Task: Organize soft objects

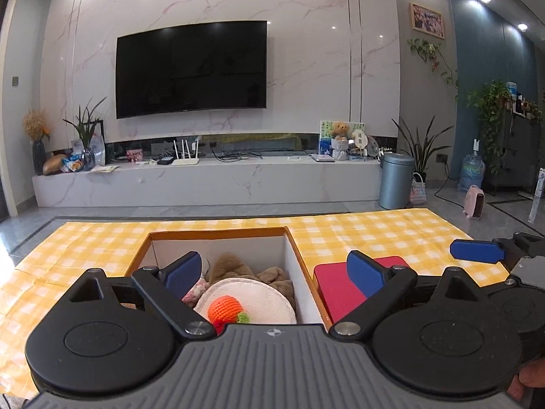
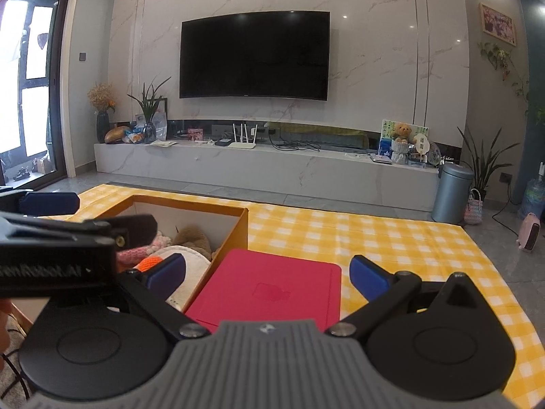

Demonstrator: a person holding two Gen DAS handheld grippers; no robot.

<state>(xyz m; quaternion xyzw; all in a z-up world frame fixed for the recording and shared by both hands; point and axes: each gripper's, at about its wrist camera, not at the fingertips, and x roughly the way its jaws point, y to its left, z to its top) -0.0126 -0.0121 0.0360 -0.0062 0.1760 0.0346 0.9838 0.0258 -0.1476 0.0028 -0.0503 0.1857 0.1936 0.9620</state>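
Observation:
An open orange-rimmed box (image 1: 218, 233) sits on the yellow checked tablecloth (image 1: 374, 235). Inside lie a white round pad (image 1: 259, 301) with an orange knitted ball (image 1: 225, 308), a brown plush (image 1: 238, 266) and a pink knitted piece (image 1: 196, 289). My left gripper (image 1: 276, 272) is open and empty above the box. A red flat lid (image 2: 272, 289) lies right of the box (image 2: 235, 218). My right gripper (image 2: 269, 272) is open and empty above the lid, whose corner also shows in the left wrist view (image 1: 340, 286). The right gripper's fingertip (image 1: 477, 250) shows at the left view's right edge.
The tablecloth (image 2: 391, 248) stretches right of the lid. Beyond the table stand a marble TV bench (image 1: 204, 180), a wall TV (image 1: 190, 68), a grey bin (image 1: 395, 180) and a pink heater (image 1: 475, 201) on the floor.

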